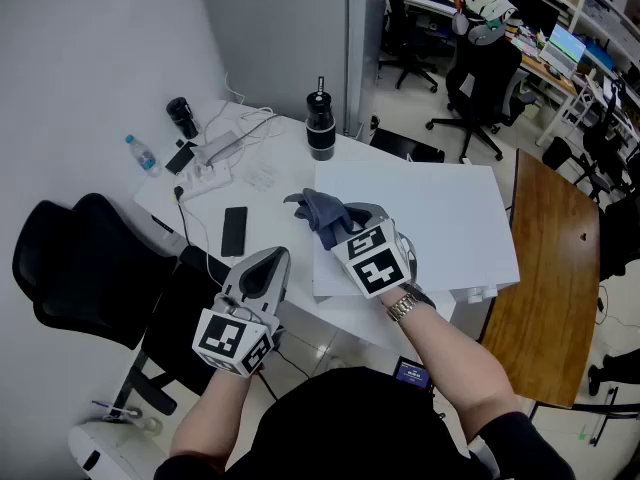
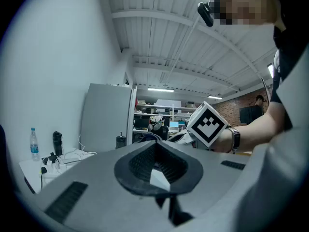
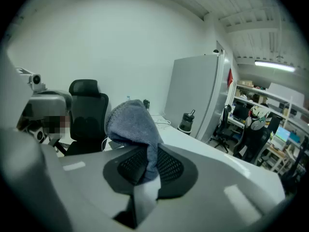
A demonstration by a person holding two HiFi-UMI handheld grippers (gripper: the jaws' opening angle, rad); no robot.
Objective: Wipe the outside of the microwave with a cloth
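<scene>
- Right tool [image 1: 345, 224], reached forward on a bent wrist with a watch [image 1: 402, 308], pinches a grey-blue cloth [image 1: 322, 211] between its jaws.
- Cloth bunches just ahead of that tool's tips, over the left edge of the white microwave [image 1: 430, 208], which spreads to the tool's right.
- Left tool [image 1: 272, 260] hangs lower and to the left, by the near edge of the surface [image 1: 275, 183], its jaws pressed together on nothing.

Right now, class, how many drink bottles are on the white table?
3. A clear water bottle at the table's left edge; a small black bottle just beyond it, by the cables; a taller black bottle beyond the cloth. None seems hidden.
</scene>
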